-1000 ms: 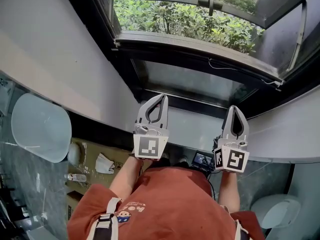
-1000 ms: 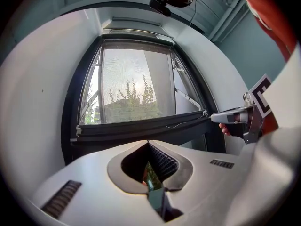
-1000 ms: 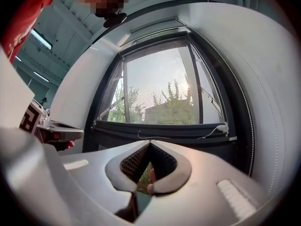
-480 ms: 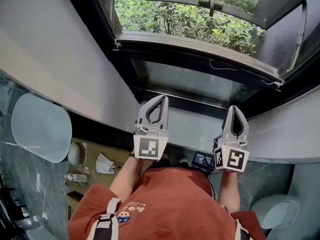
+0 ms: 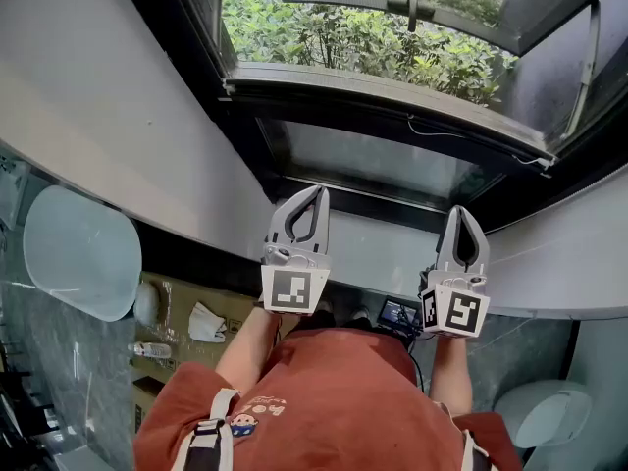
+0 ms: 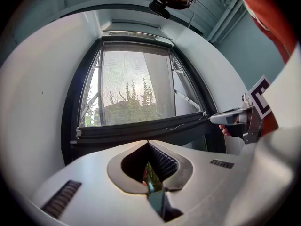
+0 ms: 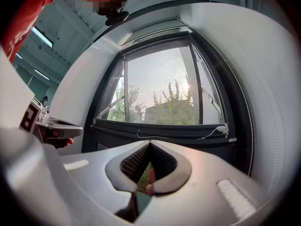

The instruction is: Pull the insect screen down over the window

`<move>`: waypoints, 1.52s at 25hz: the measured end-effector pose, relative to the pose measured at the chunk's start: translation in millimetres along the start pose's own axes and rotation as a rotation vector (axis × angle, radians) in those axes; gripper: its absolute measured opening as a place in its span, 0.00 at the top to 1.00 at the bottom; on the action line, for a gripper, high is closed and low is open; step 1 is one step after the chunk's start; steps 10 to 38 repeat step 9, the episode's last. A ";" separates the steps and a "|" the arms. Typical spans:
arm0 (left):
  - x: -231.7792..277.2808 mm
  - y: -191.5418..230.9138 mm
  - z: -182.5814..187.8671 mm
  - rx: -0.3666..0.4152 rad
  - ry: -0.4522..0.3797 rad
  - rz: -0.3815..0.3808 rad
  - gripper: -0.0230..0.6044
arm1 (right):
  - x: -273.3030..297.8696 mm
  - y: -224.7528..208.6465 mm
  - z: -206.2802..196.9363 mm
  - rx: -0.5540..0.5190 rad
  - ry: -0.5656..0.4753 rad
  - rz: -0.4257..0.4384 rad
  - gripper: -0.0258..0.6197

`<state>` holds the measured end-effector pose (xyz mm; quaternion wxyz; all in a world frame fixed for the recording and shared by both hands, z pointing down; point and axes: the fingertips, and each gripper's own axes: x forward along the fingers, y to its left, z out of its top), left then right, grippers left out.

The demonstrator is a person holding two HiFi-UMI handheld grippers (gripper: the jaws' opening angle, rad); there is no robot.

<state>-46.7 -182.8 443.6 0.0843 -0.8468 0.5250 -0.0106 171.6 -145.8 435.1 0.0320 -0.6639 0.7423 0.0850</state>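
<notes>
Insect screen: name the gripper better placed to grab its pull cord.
Right, probably. The pull cord hangs toward the right end of the screen bar, nearer the right gripper; the left gripper sits further left. Both shut, empty.

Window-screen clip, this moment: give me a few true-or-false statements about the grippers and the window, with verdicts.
1. The left gripper and the right gripper both have their jaws shut and empty. True.
2. The left gripper clamps the dark horizontal window bar. False: it is clear of the bar and touches nothing.
3. A thin white cord runs along that bar. True.
4. The person wears a blue shirt. False: the shirt is rust-red.
5. Green leafy plants show outside the window. True.
</notes>
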 end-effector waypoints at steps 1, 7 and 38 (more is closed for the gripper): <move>0.3 0.0 0.2 -0.002 -0.001 0.000 0.95 | 0.1 -0.3 0.2 0.000 0.000 0.000 0.95; 0.4 -0.2 0.5 -0.001 0.002 -0.002 0.95 | 0.0 -1.0 0.0 -0.002 0.002 0.000 0.95; 0.5 0.3 0.5 0.001 0.001 -0.001 0.95 | 0.3 -0.9 0.1 -0.002 0.000 0.001 0.95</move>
